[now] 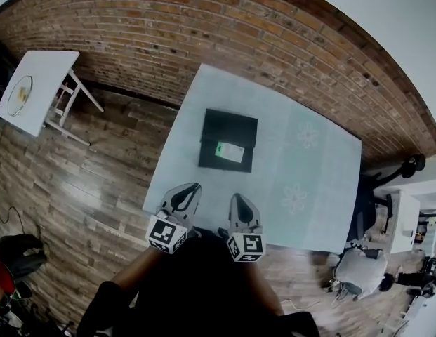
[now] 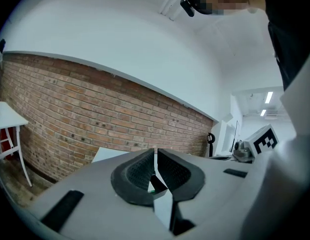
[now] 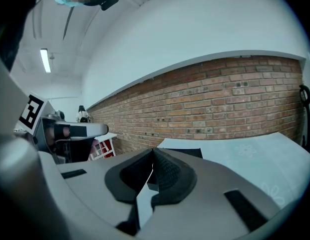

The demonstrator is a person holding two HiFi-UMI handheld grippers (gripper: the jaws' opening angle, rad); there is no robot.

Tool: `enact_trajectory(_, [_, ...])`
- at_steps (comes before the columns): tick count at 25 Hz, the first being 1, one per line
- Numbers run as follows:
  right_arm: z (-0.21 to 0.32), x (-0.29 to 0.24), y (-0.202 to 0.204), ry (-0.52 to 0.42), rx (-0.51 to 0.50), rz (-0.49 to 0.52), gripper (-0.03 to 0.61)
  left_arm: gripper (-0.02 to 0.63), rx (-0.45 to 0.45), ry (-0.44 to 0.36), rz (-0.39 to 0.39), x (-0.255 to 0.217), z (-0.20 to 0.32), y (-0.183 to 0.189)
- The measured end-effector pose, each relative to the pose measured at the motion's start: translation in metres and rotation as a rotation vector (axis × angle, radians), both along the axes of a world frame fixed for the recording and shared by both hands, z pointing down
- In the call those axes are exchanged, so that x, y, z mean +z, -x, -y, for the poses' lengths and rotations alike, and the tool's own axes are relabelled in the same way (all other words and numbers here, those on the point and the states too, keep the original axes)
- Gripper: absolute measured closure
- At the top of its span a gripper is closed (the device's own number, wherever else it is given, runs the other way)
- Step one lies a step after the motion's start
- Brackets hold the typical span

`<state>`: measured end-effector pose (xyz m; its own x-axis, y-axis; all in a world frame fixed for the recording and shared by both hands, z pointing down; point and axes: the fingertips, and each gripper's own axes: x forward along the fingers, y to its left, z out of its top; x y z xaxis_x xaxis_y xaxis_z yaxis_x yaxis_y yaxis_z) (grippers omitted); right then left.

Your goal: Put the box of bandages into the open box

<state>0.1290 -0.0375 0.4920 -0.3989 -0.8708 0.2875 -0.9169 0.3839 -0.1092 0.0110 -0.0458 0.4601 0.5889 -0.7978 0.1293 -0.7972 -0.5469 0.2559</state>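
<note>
An open black box (image 1: 212, 135) lies on the pale green table (image 1: 309, 167), left of its middle. A small white and green box of bandages (image 1: 229, 151) rests inside the black box's near half. Both grippers hover at the table's near edge, short of the black box. My left gripper (image 1: 186, 191) has its jaws shut together (image 2: 155, 156) with nothing between them. My right gripper (image 1: 240, 202) is also shut and empty (image 3: 152, 156). Over the right jaws, the black box (image 3: 184, 153) shows as a dark strip on the table.
A brick wall (image 1: 203, 27) runs behind the table. A small white side table (image 1: 35, 90) stands on the wooden floor at far left. A black office chair (image 1: 368, 202) and a seated person (image 1: 358, 269) are past the table's right end.
</note>
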Motion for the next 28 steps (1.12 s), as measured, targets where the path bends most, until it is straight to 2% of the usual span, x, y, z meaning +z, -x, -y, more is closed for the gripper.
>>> enact_trajectory(28, [0.011,-0.011,-0.008,-0.031,-0.018,0.005,0.552,0.566,0.006,-0.01,-0.005,-0.005,0.008,-0.012])
